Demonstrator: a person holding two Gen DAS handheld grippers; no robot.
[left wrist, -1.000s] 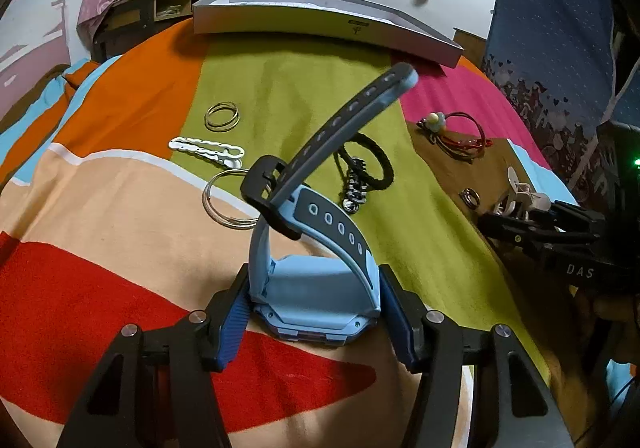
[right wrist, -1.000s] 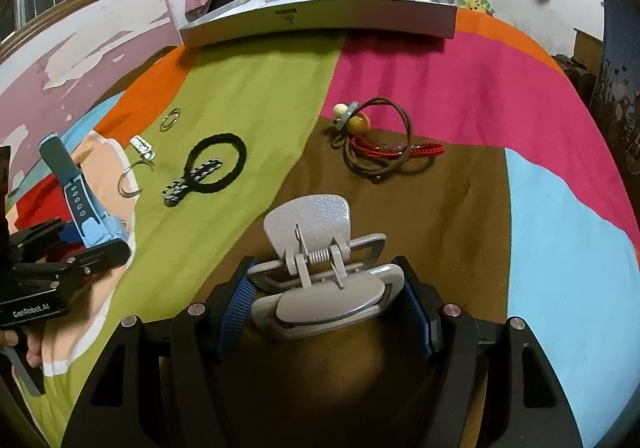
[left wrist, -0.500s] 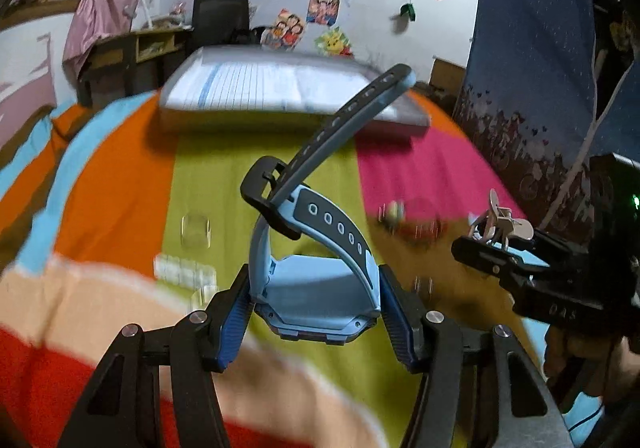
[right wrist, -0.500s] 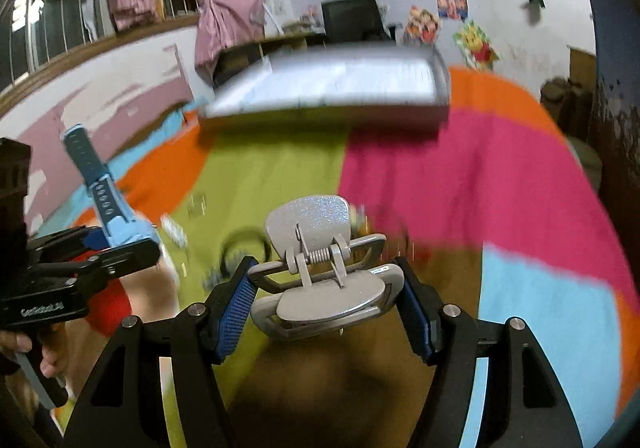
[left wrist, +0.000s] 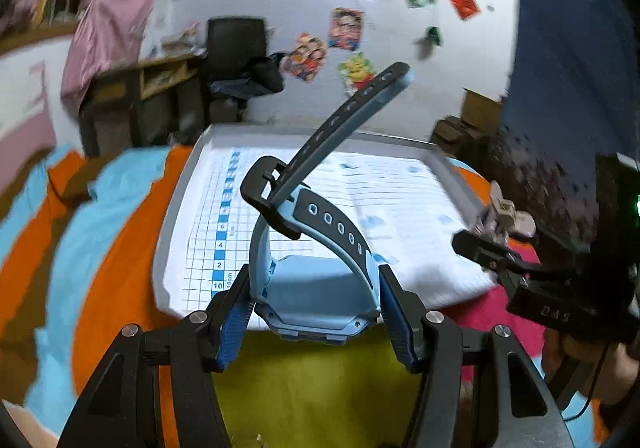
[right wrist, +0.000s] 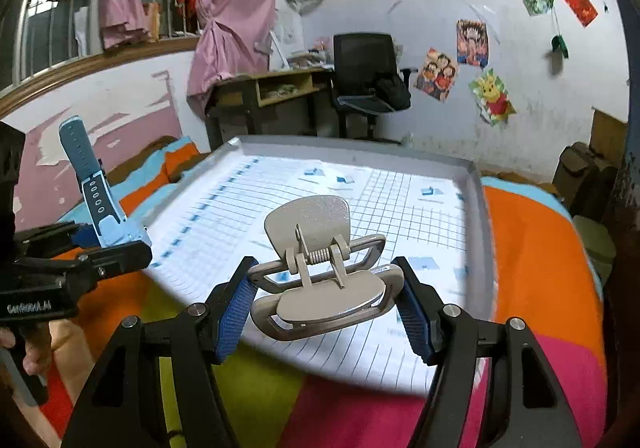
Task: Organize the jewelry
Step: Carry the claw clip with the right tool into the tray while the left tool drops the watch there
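Gripping blue watch (left wrist: 316, 288), left gripper (left wrist: 316, 322); right gripper (right wrist: 326, 312) clamps hair clip (right wrist: 320, 276), seemingly above tray (right wrist: 478, 215).

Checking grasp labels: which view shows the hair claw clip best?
Right wrist view: the hair claw clip sits centred and sharp, clamped in the right gripper, spring and handles visible. Left wrist view shows it only small, blurred, side-on at the right edge.

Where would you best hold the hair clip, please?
Grip the hair clip across the two ends of its looped base, coming from the near side as the right tool does now. The base is long and flat; the sprung wing stands up on top, so leave it free.
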